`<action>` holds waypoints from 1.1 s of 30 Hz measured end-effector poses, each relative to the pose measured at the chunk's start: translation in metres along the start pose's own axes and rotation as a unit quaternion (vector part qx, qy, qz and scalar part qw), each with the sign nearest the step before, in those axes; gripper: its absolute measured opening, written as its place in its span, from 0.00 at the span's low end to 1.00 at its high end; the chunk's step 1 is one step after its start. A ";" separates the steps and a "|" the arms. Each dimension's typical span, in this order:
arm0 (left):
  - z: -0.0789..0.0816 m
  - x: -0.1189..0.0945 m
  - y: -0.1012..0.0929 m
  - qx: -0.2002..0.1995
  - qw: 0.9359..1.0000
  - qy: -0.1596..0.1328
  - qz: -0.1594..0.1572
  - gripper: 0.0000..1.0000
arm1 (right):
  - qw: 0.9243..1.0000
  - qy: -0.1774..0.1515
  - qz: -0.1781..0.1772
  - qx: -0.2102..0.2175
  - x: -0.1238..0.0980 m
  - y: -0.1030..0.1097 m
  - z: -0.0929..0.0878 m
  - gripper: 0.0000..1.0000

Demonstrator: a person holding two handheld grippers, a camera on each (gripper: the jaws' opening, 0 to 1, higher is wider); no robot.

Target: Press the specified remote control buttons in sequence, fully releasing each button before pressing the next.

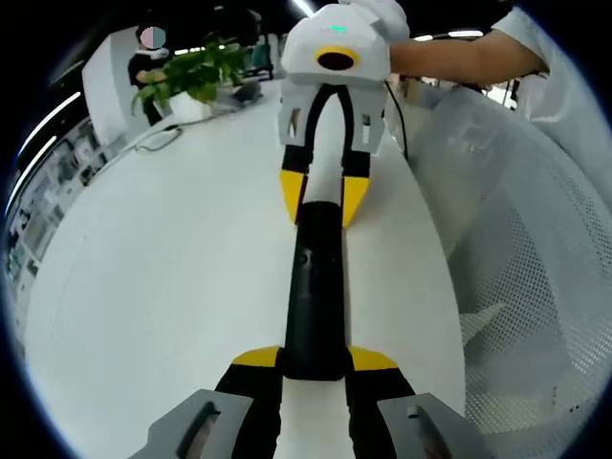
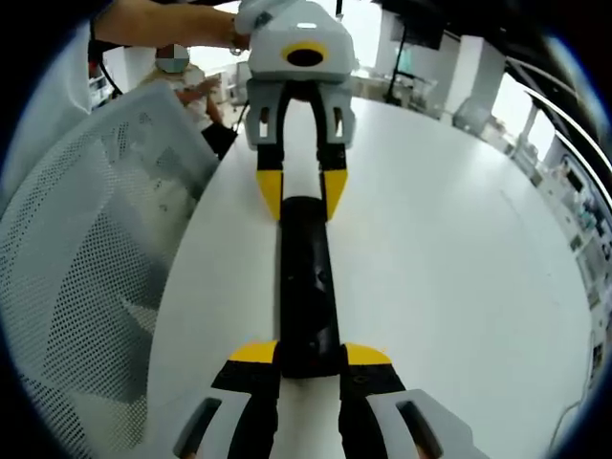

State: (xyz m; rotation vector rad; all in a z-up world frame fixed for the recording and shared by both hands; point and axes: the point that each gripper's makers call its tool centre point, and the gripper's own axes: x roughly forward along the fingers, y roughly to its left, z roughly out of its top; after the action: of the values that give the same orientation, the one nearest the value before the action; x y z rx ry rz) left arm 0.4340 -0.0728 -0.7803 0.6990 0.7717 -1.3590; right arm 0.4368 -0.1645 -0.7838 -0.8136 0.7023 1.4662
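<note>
I see the long black plastic remote control (image 1: 313,296) lying flat on the white tabletop (image 1: 172,287), near its curved edge — both ends are held. In the left gripper view, my left gripper (image 1: 316,361) has its yellow-tipped jaws closed against the near end of the remote, one jaw on each side. At the far end the right gripper (image 1: 323,199) clamps it likewise, with a person's bare forearm (image 1: 459,57) behind it. The right gripper view confirms this from the opposite end: right gripper (image 2: 309,357) near, left gripper (image 2: 301,194) far. A white perforated mesh chair back (image 1: 516,239) stands just beside the table edge. A white pot (image 1: 186,103) at the far end holds a green leafy plant (image 1: 196,69).
</note>
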 end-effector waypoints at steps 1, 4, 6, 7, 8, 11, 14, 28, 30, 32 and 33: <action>0.000 0.000 0.000 0.002 1.000 -0.002 -0.001 0.24 | 1.000 0.003 0.001 0.005 0.000 0.001 -0.001 0.20; -0.001 0.000 0.000 0.009 1.000 -0.009 -0.004 0.24 | 1.000 0.007 0.003 0.004 0.000 0.001 -0.001 0.20; -0.001 0.000 0.000 0.008 1.000 -0.013 -0.005 0.24 | 1.000 0.007 0.004 0.004 0.000 0.001 0.000 0.20; -0.001 0.000 0.000 0.010 1.000 -0.016 -0.005 0.24 | 1.000 0.008 0.004 0.004 0.000 0.001 -0.001 0.20; -0.001 0.000 0.000 0.010 1.000 -0.017 -0.005 0.24 | 1.000 0.009 0.004 0.003 0.000 0.001 0.000 0.20; 0.000 0.000 -0.001 0.009 1.000 -0.024 -0.003 0.24 | 1.000 0.011 0.005 0.003 0.000 0.001 0.000 0.20; 0.000 0.001 -0.001 0.010 1.000 -0.022 -0.003 0.24 | 1.000 0.012 0.006 0.001 0.000 0.001 0.000 0.20; 0.000 0.000 -0.002 0.005 0.999 -0.043 -0.001 0.23 | 1.000 0.018 0.012 -0.002 0.001 0.001 0.000 0.20; 0.001 0.000 -0.002 0.008 0.999 -0.039 0.000 0.23 | 1.000 0.018 0.012 -0.002 0.001 0.001 0.000 0.20; 0.000 0.000 -0.002 0.011 0.999 -0.036 0.000 0.23 | 1.000 0.018 0.012 -0.002 0.001 0.001 0.000 0.20; 0.000 0.000 -0.002 0.013 0.999 -0.036 0.000 0.23 | 1.000 0.019 0.012 -0.002 0.001 0.001 0.000 0.20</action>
State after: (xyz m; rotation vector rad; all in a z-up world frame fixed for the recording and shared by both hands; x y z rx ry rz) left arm 0.4320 -0.0732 -0.7805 0.6665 0.6988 -1.3885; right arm 0.4361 -0.1645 -0.7847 -0.8396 0.7400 1.4778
